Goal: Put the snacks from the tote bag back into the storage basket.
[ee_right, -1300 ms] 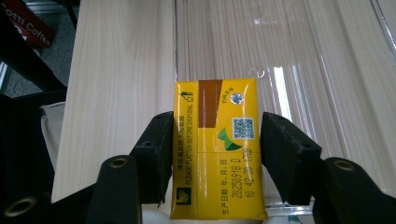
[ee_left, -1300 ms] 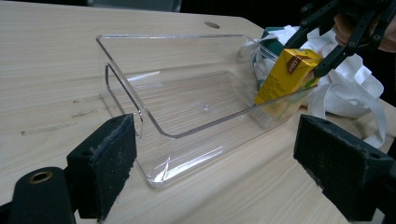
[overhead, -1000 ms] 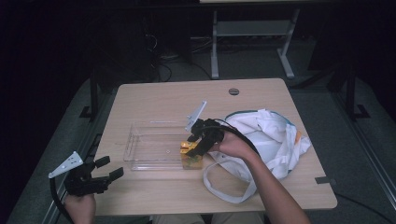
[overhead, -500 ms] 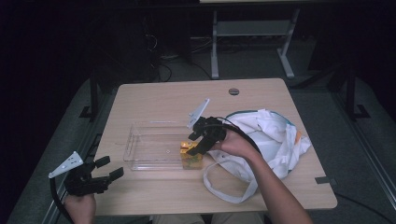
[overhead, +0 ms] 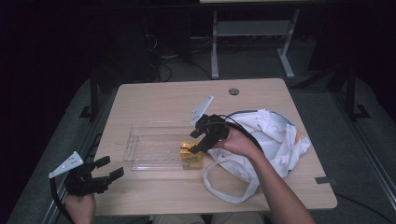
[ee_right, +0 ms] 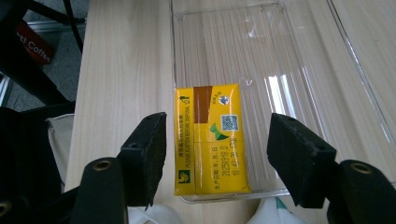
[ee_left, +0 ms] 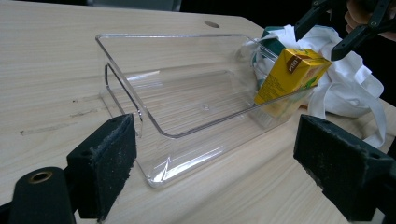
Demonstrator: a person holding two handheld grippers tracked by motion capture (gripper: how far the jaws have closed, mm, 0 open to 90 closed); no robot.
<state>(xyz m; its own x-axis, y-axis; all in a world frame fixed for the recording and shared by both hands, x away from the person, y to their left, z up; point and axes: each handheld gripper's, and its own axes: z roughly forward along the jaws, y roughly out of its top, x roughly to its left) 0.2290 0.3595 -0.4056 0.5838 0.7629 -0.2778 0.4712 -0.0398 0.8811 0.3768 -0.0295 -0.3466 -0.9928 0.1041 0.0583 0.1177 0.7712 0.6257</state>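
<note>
Carton (ee_right: 210,140) stands in the tray (overhead: 140,140), at its right end by the bag (overhead: 275,135). My right hand-held gripper (overhead: 198,145) hovers over it, jaws wide, gripping nothing; left hand-held gripper (overhead: 106,169) idle, also wide. Risk: clipping the carton and tipping it.

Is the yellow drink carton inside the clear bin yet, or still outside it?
Inside. The yellow carton stands at one end of the clear bin, within its walls, and the right gripper has its jaws open on either side of it.

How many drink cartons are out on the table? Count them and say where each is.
1. The yellow drink carton stands in the clear tray, at its end nearest the white bag. More may be hidden inside the bag.
</note>
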